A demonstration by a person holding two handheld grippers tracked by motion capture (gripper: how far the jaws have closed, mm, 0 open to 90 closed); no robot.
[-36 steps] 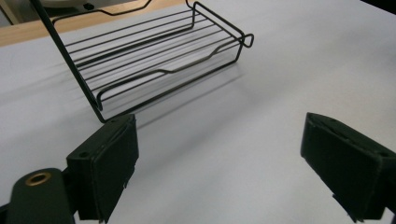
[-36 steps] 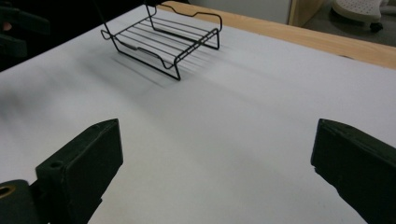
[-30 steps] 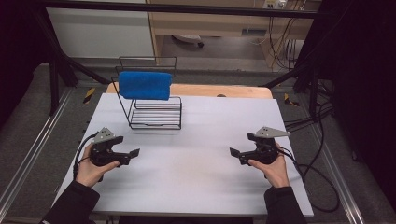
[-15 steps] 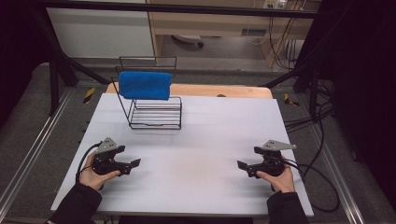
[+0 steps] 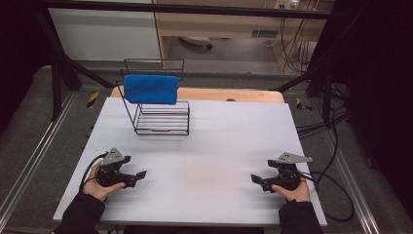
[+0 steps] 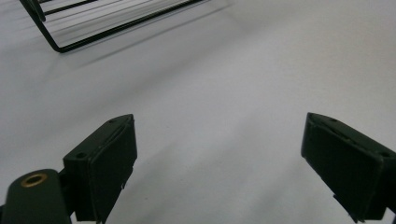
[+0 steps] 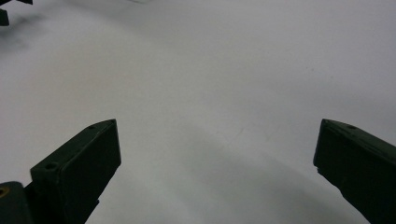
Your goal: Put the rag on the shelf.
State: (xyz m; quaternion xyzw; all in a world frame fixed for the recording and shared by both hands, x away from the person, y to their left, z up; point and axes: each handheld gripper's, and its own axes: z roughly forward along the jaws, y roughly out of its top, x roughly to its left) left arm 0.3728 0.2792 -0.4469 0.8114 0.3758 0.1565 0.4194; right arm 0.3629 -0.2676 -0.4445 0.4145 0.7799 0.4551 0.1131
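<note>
- my left gripper (image 5: 139, 174) sits at 8 o'clock on the white table (image 5: 219, 146), jaws spread wide with nothing between them, pointing toward 3.
- my right gripper (image 5: 254, 179) sits at 4 o'clock, jaws also wide and empty, pointing toward 9.
- a black wire rack (image 5: 160, 117) stands at 11 o'clock, with a blue towel (image 5: 150, 89) draped over its top rail.

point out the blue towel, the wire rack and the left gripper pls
blue towel (image 5: 150, 89), high view, middle of its front face.
wire rack (image 5: 162, 125), high view, its slatted base.
left gripper (image 5: 140, 174), high view, between its open jaw tips.
</note>
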